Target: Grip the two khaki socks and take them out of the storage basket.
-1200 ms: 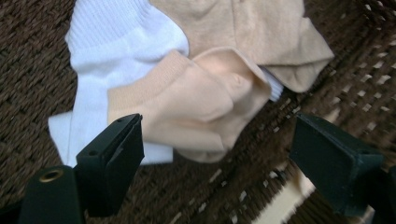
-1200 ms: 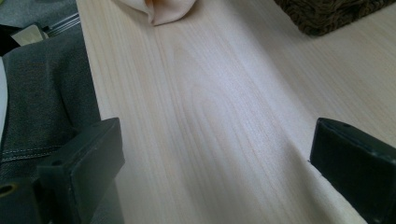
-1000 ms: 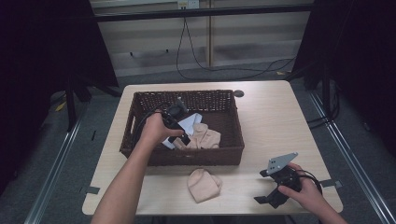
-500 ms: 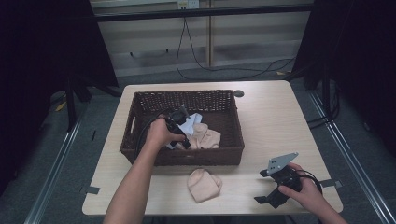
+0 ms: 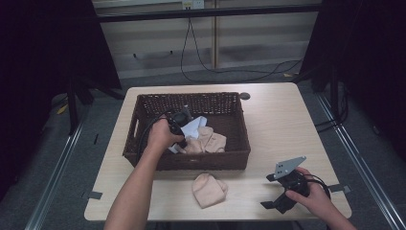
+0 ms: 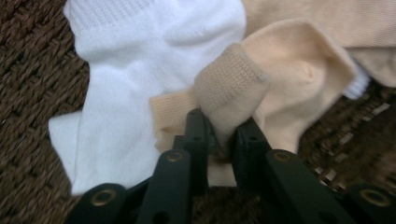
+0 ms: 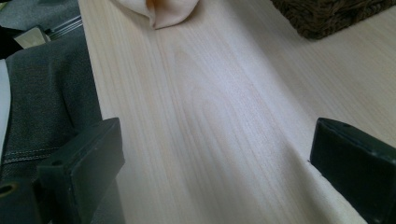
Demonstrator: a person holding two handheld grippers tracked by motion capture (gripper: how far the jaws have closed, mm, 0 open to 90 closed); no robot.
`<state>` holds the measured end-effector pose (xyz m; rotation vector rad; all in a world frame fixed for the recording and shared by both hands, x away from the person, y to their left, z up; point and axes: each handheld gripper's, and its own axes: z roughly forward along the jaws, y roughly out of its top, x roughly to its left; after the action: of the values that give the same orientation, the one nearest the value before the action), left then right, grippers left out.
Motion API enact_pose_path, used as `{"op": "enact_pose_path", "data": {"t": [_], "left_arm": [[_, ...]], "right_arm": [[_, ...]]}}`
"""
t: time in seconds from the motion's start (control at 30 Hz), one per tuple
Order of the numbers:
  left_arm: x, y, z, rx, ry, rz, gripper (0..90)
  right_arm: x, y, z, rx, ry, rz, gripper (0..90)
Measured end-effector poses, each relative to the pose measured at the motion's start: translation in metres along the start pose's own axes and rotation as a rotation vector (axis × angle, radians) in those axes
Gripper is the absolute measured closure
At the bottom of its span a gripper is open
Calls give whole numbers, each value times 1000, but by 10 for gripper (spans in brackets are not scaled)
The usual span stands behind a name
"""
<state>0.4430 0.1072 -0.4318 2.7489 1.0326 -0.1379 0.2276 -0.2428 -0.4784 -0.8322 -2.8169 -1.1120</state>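
Note:
A dark wicker basket (image 5: 186, 97) stands mid-table and holds a white sock (image 5: 194, 127) and a beige sock (image 5: 210, 141). My left gripper (image 5: 182, 139) reaches down into it. In the left gripper view its jaws have just been closing, and the left gripper (image 6: 223, 135) now pinches a folded edge of the beige sock (image 6: 280, 74), which lies over the white sock (image 6: 140, 60). A second beige sock (image 5: 209, 189) lies on the table in front of the basket. My right gripper (image 5: 269, 191) rests near the front right edge, open, with only bare table between its jaws (image 7: 215, 149).
The wooden table (image 5: 282, 124) has free surface right of the basket. In the right gripper view I see the table's front edge, a grey trouser leg (image 7: 46, 93), the sock's tip (image 7: 163, 9) and the basket's corner (image 7: 336, 14). Cables lie on the floor behind the table.
My left hand has shifted slightly inside the basket, down onto the socks. The right hand and the sock on the table have not moved.

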Motion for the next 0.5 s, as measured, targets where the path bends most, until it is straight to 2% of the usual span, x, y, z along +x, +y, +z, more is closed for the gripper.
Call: {"op": "enact_pose_path", "data": {"t": [0.03,0.13,0.17,0.33,0.4,0.5], "left_arm": [[0,0,-7,-4,-16,-19,814],[1,-1,-15,-15,-15,-21,816],[0,-1,-20,-16,-19,-33,817],[-1,-4,-41,-63,-46,-38,817],[-4,-4,-55,-64,-49,-35,816],[-4,-5,-63,-70,-60,-38,816]], "right_arm": [[0,0,0,-1,0,-1,25],[0,0,0,0,1,1,25],[0,0,0,3,2,-2,25],[-1,0,0,-2,0,2,25],[0,0,0,0,-1,9,25],[-1,0,0,-2,-1,6,25]]}}
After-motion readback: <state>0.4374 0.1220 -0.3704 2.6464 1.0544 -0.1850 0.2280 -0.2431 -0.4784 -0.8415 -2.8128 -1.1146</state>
